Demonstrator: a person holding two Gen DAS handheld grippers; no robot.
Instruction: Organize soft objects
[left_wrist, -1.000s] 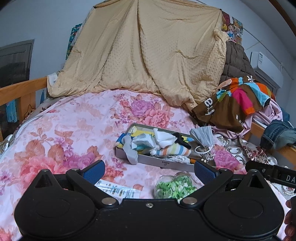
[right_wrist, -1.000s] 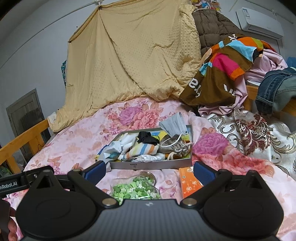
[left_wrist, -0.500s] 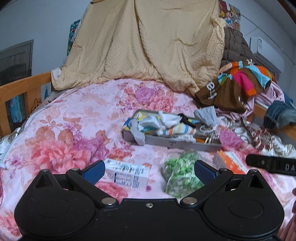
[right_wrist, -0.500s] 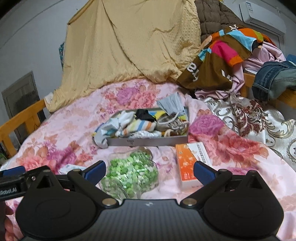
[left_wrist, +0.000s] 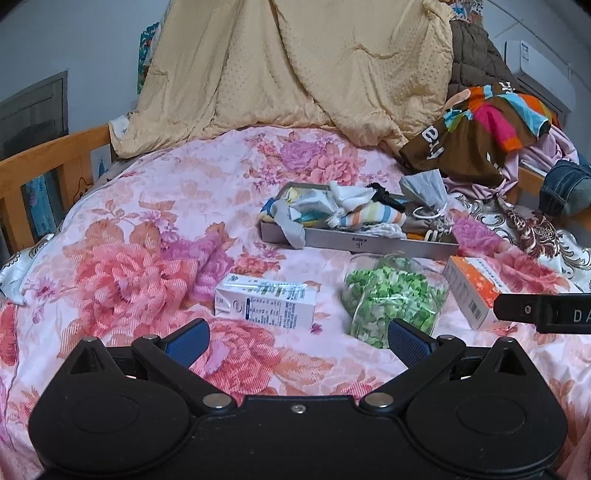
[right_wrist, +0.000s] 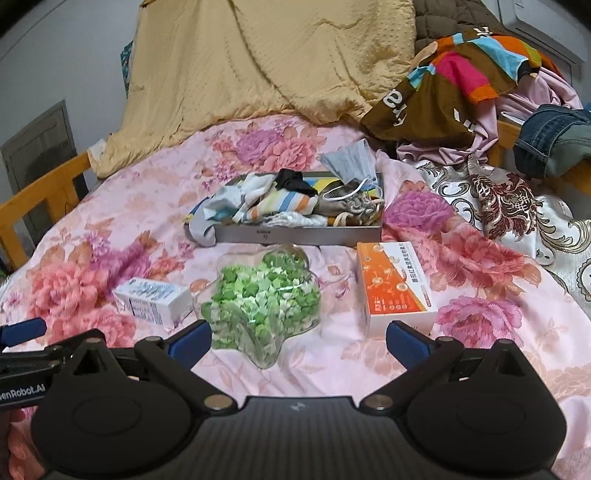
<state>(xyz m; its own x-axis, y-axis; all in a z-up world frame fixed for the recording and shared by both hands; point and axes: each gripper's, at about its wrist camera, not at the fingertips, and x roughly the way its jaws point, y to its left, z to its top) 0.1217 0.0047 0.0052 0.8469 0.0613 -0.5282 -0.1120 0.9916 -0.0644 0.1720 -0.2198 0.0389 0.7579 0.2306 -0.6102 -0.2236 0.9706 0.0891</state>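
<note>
1 tray (right_wrist: 295, 233), 2 boxes (right_wrist: 395, 284), 1 bag (right_wrist: 262, 299)

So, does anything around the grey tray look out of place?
Yes. A grey sock hangs over the near left edge of the grey tray onto the bedspread, and a face mask sticks out past its far right corner.

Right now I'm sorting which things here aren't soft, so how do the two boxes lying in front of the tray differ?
The milk carton is white with blue print; the orange box is orange and white. The milk carton lies left of the clear bag of green pieces, the orange box right of it. The orange box looks broader and flatter. Both lie flat on the floral bedspread, outside the tray.
</note>
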